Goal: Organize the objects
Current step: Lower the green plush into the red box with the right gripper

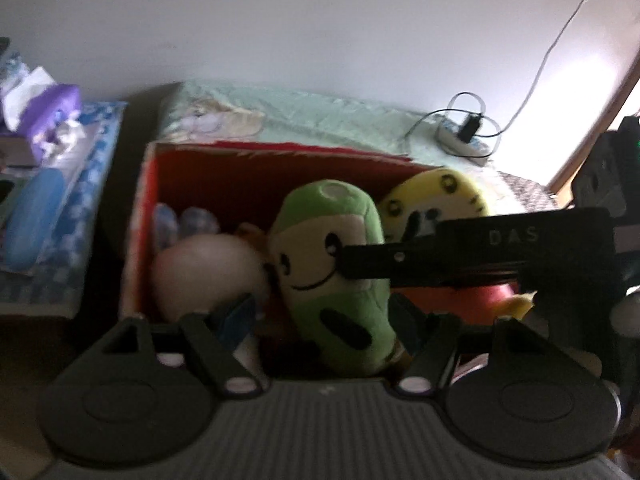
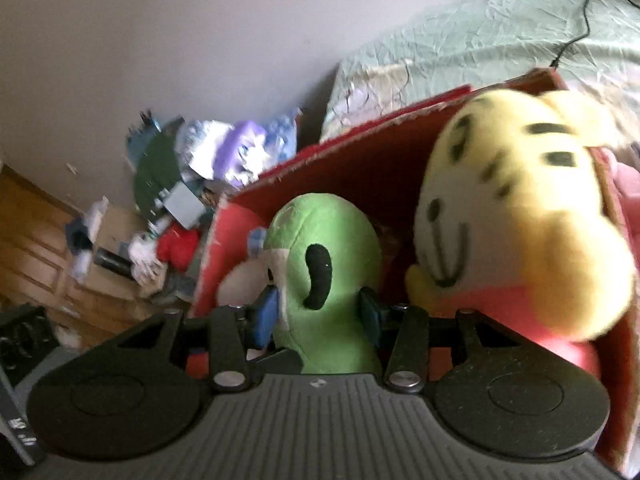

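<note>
A green plush toy with a smiling face (image 1: 334,276) stands in a red cardboard box (image 1: 256,168) on the bed. My right gripper (image 2: 318,312) is shut on the green plush toy (image 2: 324,276), blue pads on both sides; its black body reaches in from the right in the left wrist view (image 1: 476,250). My left gripper (image 1: 320,316) is open, its fingers either side of the toy's lower part without pressing. A yellow tiger plush (image 2: 516,216) with a pink body sits to the right in the box. A pale round plush (image 1: 208,272) lies at the left.
A pale green bedsheet (image 1: 320,120) lies behind the box, with a power strip and black cable (image 1: 464,136). A side table with a blue-checked cloth (image 1: 80,184) holds a blue case and tissues. A cluttered wooden cabinet (image 2: 52,240) stands at the left.
</note>
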